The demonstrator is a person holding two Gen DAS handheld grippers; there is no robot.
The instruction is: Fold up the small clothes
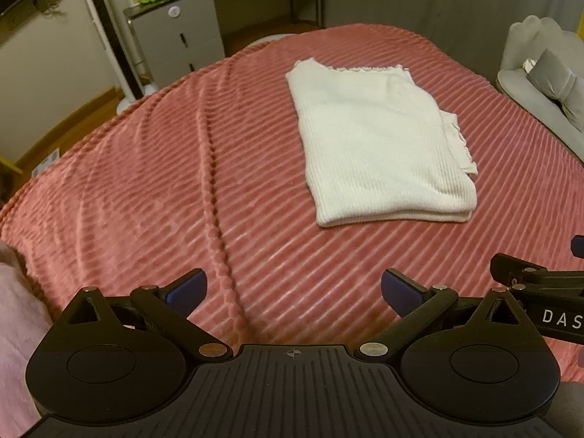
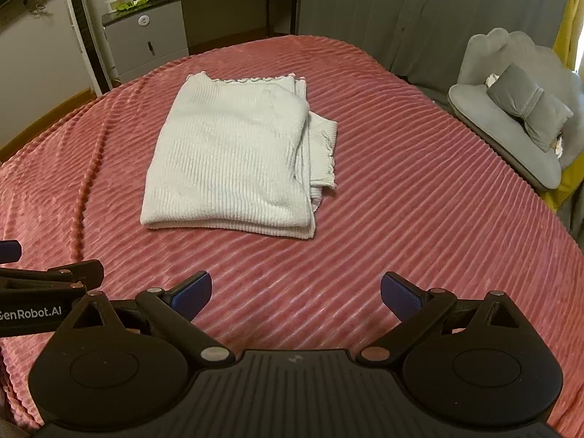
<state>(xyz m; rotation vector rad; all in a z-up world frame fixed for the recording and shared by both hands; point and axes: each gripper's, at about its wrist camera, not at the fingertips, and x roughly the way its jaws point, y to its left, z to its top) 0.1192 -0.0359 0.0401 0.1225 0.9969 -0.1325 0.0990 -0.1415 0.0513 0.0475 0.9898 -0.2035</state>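
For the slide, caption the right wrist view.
Open right gripper hovers over a pink ribbed blanket, facing a folded white knit top; left gripper alongside.

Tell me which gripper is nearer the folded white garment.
Hard to call; roughly equal. Left gripper sits short of the folded white garment, off its left; right gripper sits short, off its right. Both open.
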